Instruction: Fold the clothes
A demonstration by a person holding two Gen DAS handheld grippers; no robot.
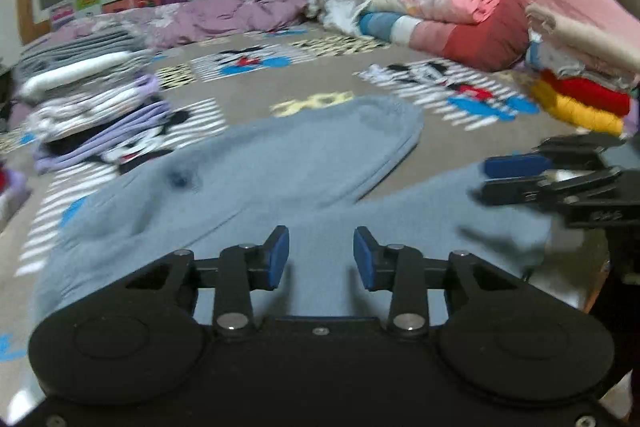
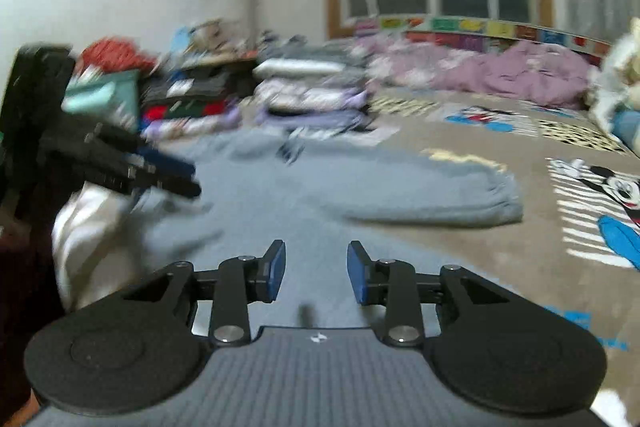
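Nearest in the left wrist view, the left gripper is hovering over the grey-blue garment with its jaws standing well apart and nothing between the blue pads. In the right wrist view, the right gripper is likewise sitting above the same garment, jaws spread wide and gripping nothing. Each tool is appearing in the other's view: the right gripper is entering from the right edge just above the cloth, and the left gripper is entering from the left; motion blur is making it unclear whether either is touching the fabric.

The garment is lying spread on the patterned bedspread, with one rounded section reaching out toward the middle of the bed. Beyond it on the left, a stack of folded clothes is resting on the bedspread. Further back, a purple quilt is lying crumpled along the window side, and a pile of bedding in pink, cream and white is sitting against the headboard
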